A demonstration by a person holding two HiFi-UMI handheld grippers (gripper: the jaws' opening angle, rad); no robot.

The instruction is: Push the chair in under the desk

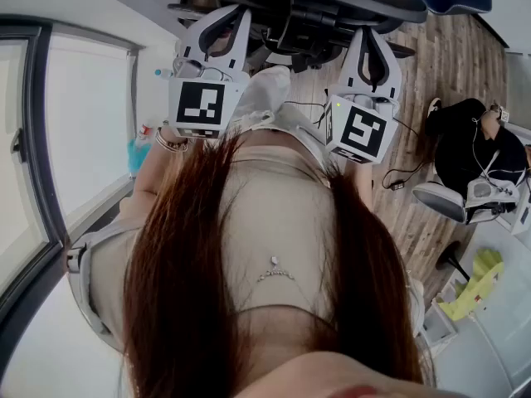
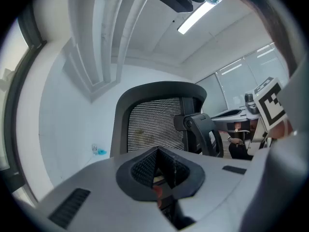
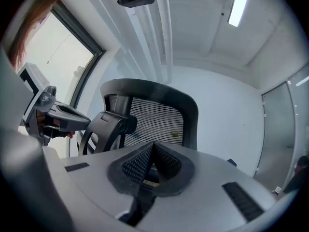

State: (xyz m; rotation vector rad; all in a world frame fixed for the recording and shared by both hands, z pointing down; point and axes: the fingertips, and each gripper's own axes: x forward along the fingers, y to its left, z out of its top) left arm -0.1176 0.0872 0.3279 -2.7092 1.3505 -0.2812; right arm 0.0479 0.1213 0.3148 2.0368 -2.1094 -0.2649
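The left tool (image 2: pixel 157 152) and the right tool (image 3: pixel 151 147) are both clenched empty, held side by side, with the mesh-backed chair (image 2: pixel 153 123) standing ahead of both.

Both grippers are up in front of you, side by side and well apart. In the head view your left gripper (image 1: pixel 222 25) sits at 11 o'clock and your right gripper (image 1: pixel 371 46) at 1 o'clock. Both point toward 12 and are held about level. The left jaws are pressed together with nothing between them. The right jaws match them, pads meeting and empty. Your left wrist (image 1: pixel 168 142) shows at 7 o'clock from its gripper.
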